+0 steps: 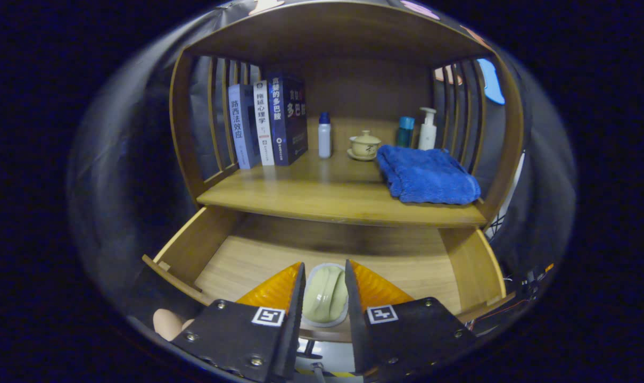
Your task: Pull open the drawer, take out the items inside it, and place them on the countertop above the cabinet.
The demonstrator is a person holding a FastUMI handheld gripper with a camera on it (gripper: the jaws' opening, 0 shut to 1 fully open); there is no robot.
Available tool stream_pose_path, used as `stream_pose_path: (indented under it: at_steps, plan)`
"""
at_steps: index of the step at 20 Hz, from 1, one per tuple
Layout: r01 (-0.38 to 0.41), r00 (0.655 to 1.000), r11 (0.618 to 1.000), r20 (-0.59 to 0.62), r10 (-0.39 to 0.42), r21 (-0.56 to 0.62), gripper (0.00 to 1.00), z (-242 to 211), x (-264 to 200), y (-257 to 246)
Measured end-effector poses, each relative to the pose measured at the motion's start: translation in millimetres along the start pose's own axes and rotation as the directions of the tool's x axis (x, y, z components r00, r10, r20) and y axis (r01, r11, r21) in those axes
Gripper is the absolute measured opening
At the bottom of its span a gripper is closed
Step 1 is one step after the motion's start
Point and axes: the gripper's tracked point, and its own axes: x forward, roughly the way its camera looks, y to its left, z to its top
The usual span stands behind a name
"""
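The wooden drawer (194,250) is pulled open below the cabinet's countertop (311,194). Near the drawer's front edge sits a pale green ridged item in a white-rimmed dish (325,296). My gripper (324,264) reaches down into the drawer, and its orange-backed fingers (273,290) sit tight against both sides of the dish. The jaws look closed on it. I cannot tell whether the dish rests on the drawer floor or hangs just above it. The bare wooden floor of the drawer stretches beyond the fingers.
On the countertop stand three books (266,125) at the back left, a small white bottle (324,137), a lidded cup on a saucer (364,145), a teal bottle (405,131) and a pump bottle (427,129). A folded blue towel (426,174) lies at its right. A fingertip (167,323) shows beside the gripper's left side.
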Motion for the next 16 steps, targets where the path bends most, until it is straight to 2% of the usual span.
stream_pose_path:
  at_steps: [8,11,16]
  plan:
    - [0.008,0.986,0.999,-0.165,-0.014,-0.032,0.42,-29.9,44.3,6.9]
    - [0.024,0.98,0.998,-0.195,-0.034,-0.054,0.45,-37.7,53.3,4.9]
    - [0.056,0.967,0.996,-0.244,-0.073,-0.076,0.46,-49.1,63.4,-0.8]
